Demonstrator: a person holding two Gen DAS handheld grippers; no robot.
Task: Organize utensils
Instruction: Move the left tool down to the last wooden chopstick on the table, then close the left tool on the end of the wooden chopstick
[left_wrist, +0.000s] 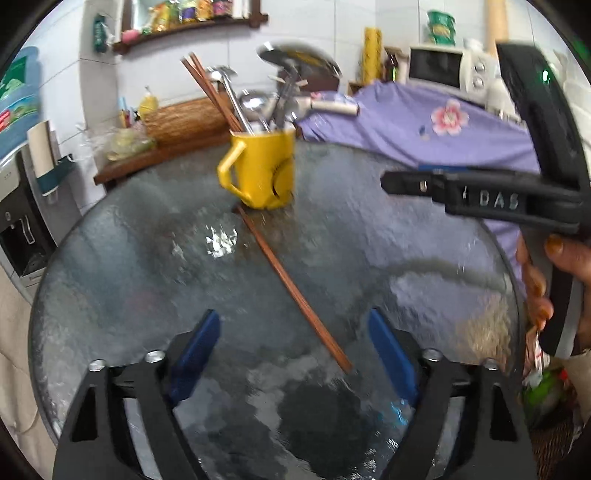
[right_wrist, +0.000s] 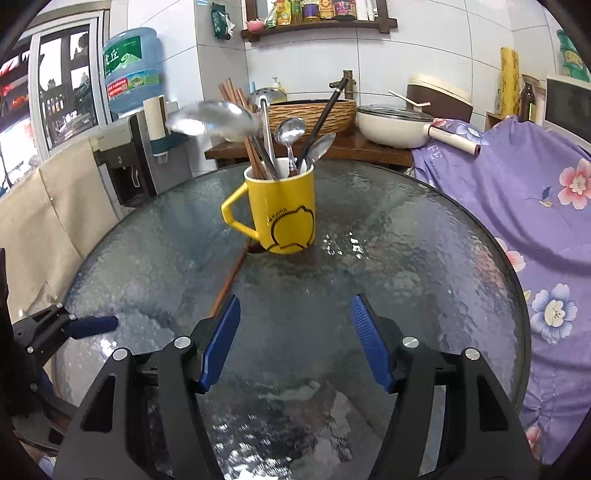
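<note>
The last loose chopstick (left_wrist: 291, 284) lies flat on the glass worktop (left_wrist: 122, 266), its long axis running from the foot of the yellow mug (left_wrist: 264, 168) at the centre diagonally toward my left gripper (left_wrist: 291, 354). That gripper is nearer, spread and empty; my right gripper (right_wrist: 295, 343) is spread and empty too. The only legible writing is "DAS" on the right gripper's body.

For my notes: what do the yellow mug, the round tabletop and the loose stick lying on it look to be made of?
Yellow handled mug: likely glazed ceramic, glossy, with a white interior and a printed black outline. Round tabletop: textured glass, judging by its rippled, reflective surface and see-through look. Loose reddish-brown chopstick: apparently wood or bamboo, matte with an even brown tone, though blur leaves that open.
</note>
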